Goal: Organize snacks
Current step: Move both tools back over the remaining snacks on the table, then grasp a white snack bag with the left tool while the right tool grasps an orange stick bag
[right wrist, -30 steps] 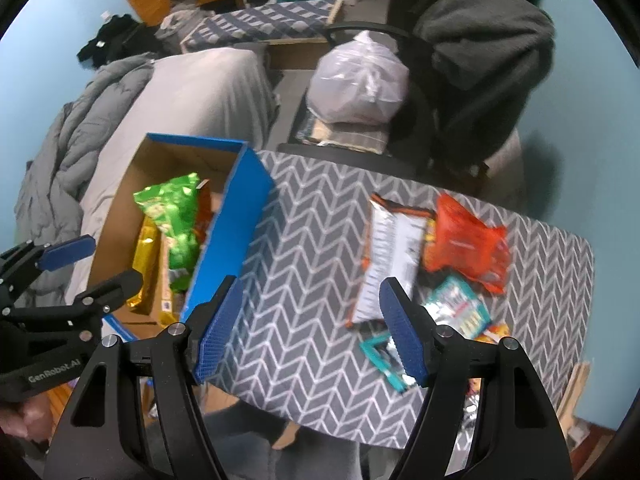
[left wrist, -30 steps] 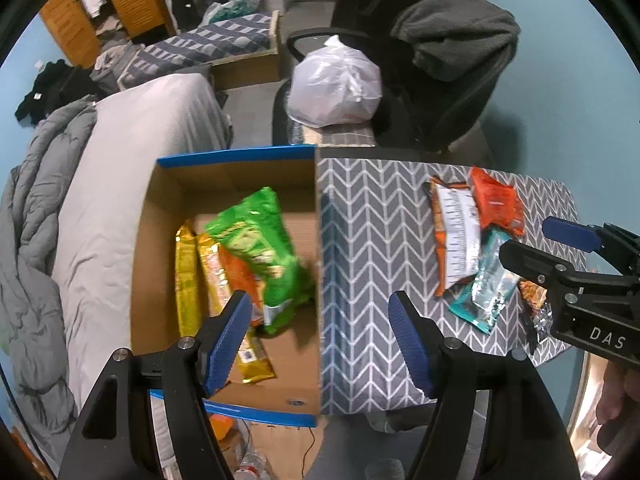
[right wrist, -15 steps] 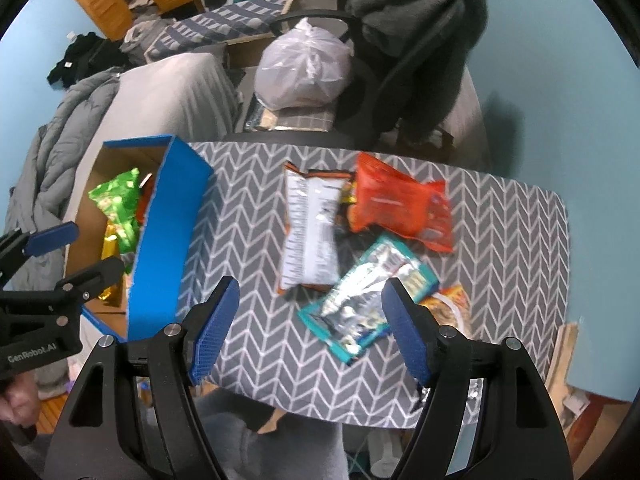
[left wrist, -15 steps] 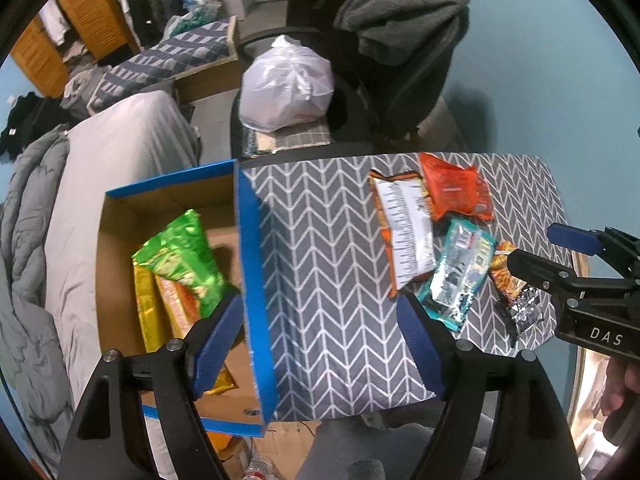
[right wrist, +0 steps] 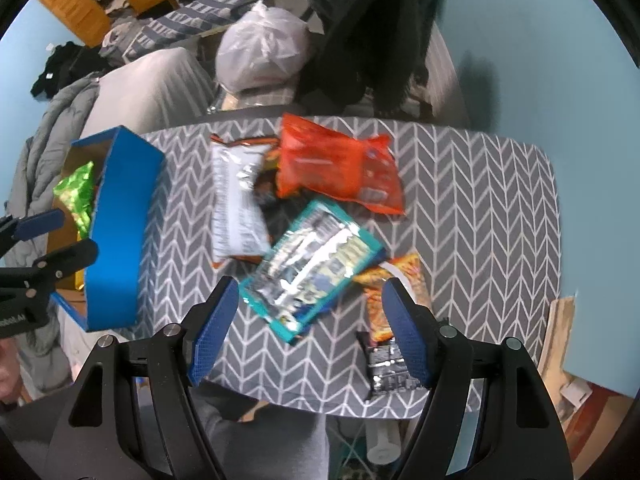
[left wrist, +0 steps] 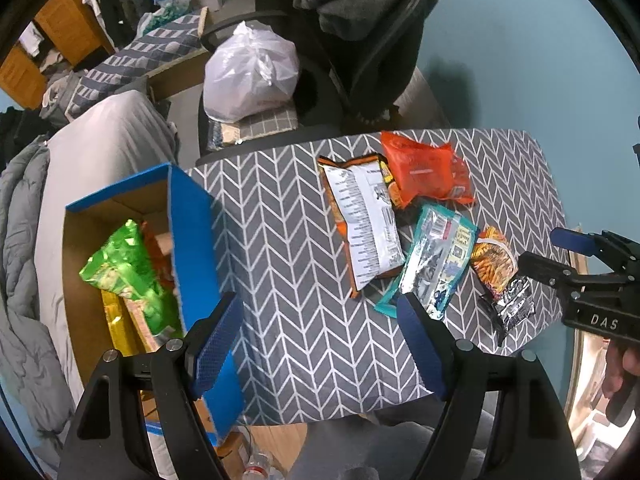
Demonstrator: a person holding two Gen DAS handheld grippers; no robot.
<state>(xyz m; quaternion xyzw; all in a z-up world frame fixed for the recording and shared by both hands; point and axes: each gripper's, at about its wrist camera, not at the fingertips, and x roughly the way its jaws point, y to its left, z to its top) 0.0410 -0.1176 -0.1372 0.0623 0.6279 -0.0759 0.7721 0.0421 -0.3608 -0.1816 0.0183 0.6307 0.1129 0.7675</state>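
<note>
A blue cardboard box (left wrist: 192, 240) (right wrist: 120, 220) stands at the table's left end and holds a green bag (left wrist: 128, 268) and yellow packets. Loose snacks lie on the grey chevron table (left wrist: 288, 280): a white-backed bag (left wrist: 364, 220) (right wrist: 236, 200), an orange bag (left wrist: 424, 172) (right wrist: 336, 168), a teal-and-silver bag (left wrist: 436, 264) (right wrist: 312, 264), an orange snack pack (left wrist: 494, 260) (right wrist: 396, 280) and a small black packet (left wrist: 514, 306) (right wrist: 384, 364). My left gripper (left wrist: 320, 344) is open and empty above the table by the box. My right gripper (right wrist: 308, 328) is open and empty above the teal bag.
A black office chair draped with a grey blanket (left wrist: 360, 8) stands behind the table, with a white plastic bag (left wrist: 248, 72) on its seat. A bed with grey bedding (left wrist: 80, 152) lies to the left. The blue wall is on the right.
Both grippers have swung right, away from the box and over the loose snacks. Both stay open and empty.
</note>
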